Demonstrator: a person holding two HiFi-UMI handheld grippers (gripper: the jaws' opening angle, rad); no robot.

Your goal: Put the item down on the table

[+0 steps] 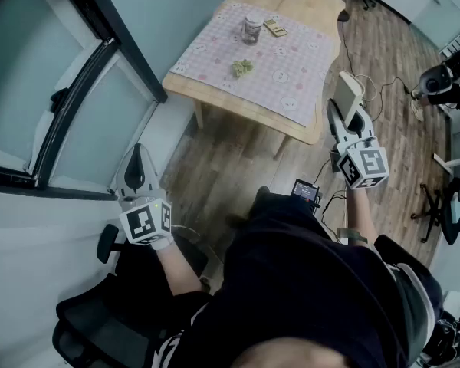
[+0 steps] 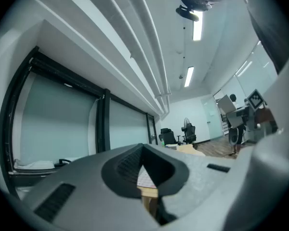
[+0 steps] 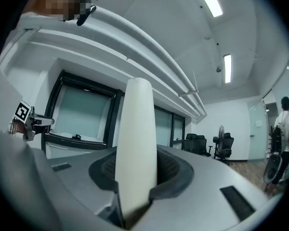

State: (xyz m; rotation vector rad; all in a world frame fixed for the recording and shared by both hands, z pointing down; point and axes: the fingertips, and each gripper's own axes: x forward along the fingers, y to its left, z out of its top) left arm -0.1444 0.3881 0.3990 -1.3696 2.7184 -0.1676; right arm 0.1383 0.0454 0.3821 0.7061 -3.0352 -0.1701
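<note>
One cream slab upright, grasped in R tongs; L tongs clenched, empty.

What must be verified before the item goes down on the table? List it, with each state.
1. Grip: right gripper is shut on the white item: ok.
2. Item over the table: it hangs above the floor, short of the near edge: not ok.
3. Landing spot: bare cloth shows by the near edge, apart from the jar and the green thing: ok.
4. Left gripper: shut, nothing between its jaws, low and away from the table: ok.
5. Which face of the item would land first: cannot tell.
</note>
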